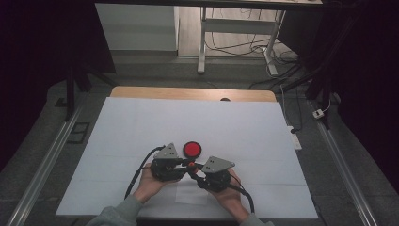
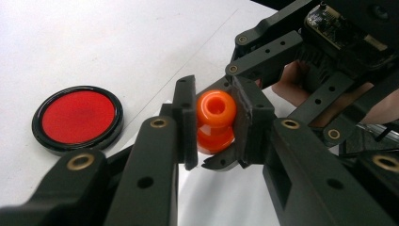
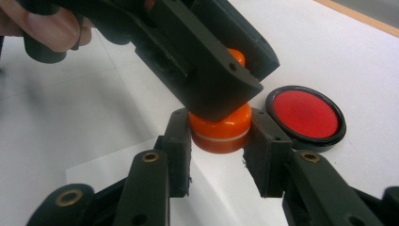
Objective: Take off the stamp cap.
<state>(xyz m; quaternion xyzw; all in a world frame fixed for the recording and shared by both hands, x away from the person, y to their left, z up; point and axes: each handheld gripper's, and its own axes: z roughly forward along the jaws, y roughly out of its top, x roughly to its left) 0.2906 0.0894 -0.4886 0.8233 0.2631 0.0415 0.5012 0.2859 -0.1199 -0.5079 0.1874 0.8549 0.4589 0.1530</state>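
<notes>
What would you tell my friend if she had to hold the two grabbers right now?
Left gripper: shut on the upper, rounded part of the small orange bottle, held above the white table cover.
Right gripper: shut on the bottle's orange cap at the other end.
The red disc with a black rim lies flat on the cover just beyond the grippers, untouched.
Done: both ends gripped.
Left, probably: twist or pull the cap free; it looks still seated.

Background items on my feed
Red disc with black rim (image 1: 192,149) lies flat on the white sheet (image 1: 141,136) covering the wooden worktop (image 1: 141,92); white power strip (image 1: 293,137) off its right edge, cables (image 1: 235,47) on the floor beyond.
</notes>
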